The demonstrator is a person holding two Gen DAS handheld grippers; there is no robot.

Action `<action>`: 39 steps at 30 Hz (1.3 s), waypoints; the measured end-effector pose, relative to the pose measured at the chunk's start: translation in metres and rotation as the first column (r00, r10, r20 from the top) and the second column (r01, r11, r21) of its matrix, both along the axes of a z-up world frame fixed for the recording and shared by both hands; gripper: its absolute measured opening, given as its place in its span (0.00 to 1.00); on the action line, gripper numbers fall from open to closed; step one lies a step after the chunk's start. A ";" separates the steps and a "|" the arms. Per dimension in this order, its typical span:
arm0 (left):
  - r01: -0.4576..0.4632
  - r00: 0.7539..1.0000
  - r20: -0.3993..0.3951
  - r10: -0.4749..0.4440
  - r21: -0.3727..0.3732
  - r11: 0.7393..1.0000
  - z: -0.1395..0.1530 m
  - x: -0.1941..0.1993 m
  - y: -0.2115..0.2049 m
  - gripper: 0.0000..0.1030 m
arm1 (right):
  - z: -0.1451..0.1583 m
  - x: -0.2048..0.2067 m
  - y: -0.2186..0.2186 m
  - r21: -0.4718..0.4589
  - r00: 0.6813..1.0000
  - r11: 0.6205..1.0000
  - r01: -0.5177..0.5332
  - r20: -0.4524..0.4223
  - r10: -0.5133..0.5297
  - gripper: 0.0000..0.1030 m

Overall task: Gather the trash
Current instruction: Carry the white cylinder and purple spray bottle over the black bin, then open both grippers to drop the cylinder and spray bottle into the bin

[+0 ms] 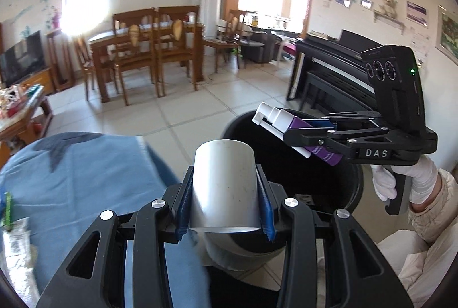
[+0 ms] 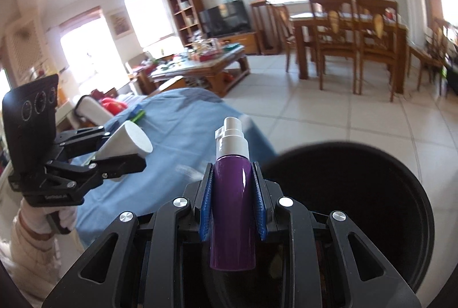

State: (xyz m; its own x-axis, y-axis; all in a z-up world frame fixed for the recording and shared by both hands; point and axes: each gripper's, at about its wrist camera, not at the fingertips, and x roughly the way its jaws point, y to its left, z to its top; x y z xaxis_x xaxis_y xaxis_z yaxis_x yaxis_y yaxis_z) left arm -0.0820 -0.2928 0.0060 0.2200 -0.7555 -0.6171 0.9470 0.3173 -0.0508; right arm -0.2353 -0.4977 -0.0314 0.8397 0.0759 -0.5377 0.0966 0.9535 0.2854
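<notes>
My left gripper (image 1: pixel 226 193) is shut on a white paper cup (image 1: pixel 224 184), whose base points away from the camera; the cup sits at the near rim of a black trash bin (image 1: pixel 352 193). The same cup (image 2: pixel 126 144) shows at the left of the right wrist view, in the left gripper (image 2: pixel 120 153). My right gripper (image 2: pixel 233 193) is shut on a purple spray bottle (image 2: pixel 233 210) with a white pump top, beside the bin's (image 2: pixel 372 193) dark opening. In the left wrist view that bottle (image 1: pixel 297 126) hangs over the bin, held by the right gripper (image 1: pixel 289 130).
A blue cloth (image 1: pixel 86 179) covers the surface left of the bin, with a green item (image 1: pixel 8 210) and wrappers on it. A black piano (image 1: pixel 337 64) stands behind the bin. A wooden dining table with chairs (image 2: pixel 349 33) and a cluttered coffee table (image 2: pixel 200 64) stand across the tiled floor.
</notes>
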 end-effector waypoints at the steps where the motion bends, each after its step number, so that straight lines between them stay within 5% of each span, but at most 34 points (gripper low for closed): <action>1: 0.009 1.000 -0.005 -0.009 0.004 1.000 -0.003 -0.002 -0.005 0.38 | -0.005 -0.006 -0.007 0.007 1.000 1.000 0.013 -0.004 -0.013 0.24; 18: 0.199 0.978 -0.092 -0.189 0.116 0.973 -0.067 -0.041 -0.097 0.38 | -0.071 -0.060 -0.079 0.088 0.978 0.978 0.187 -0.111 -0.177 0.24; 27: 0.195 0.979 -0.085 -0.184 0.144 0.970 -0.076 -0.047 -0.103 0.40 | -0.082 -0.059 -0.079 0.096 0.972 0.976 0.198 -0.145 -0.183 0.25; 29: 0.198 0.979 -0.081 -0.187 0.147 0.969 -0.074 -0.048 -0.104 0.50 | -0.080 -0.055 -0.077 0.090 0.973 0.977 0.193 -0.150 -0.178 0.32; 31: 0.190 0.981 -0.063 -0.182 0.146 0.971 -0.073 -0.050 -0.103 0.70 | -0.074 -0.050 -0.075 0.072 0.974 0.979 0.193 -0.139 -0.182 0.54; 33: 0.189 0.982 -0.054 -0.183 0.132 0.973 -0.070 -0.052 -0.100 0.73 | -0.069 -0.049 -0.071 0.039 0.971 0.978 0.205 -0.130 -0.199 0.63; 36: 0.182 0.983 -0.048 -0.178 0.129 0.975 -0.067 -0.052 -0.095 0.76 | -0.066 -0.045 -0.070 0.031 0.970 0.977 0.211 -0.132 -0.205 0.64; 39: 0.157 0.988 -0.022 -0.156 0.113 0.981 -0.062 -0.052 -0.090 0.93 | -0.062 -0.040 -0.071 0.039 0.967 0.975 0.221 -0.136 -0.214 0.66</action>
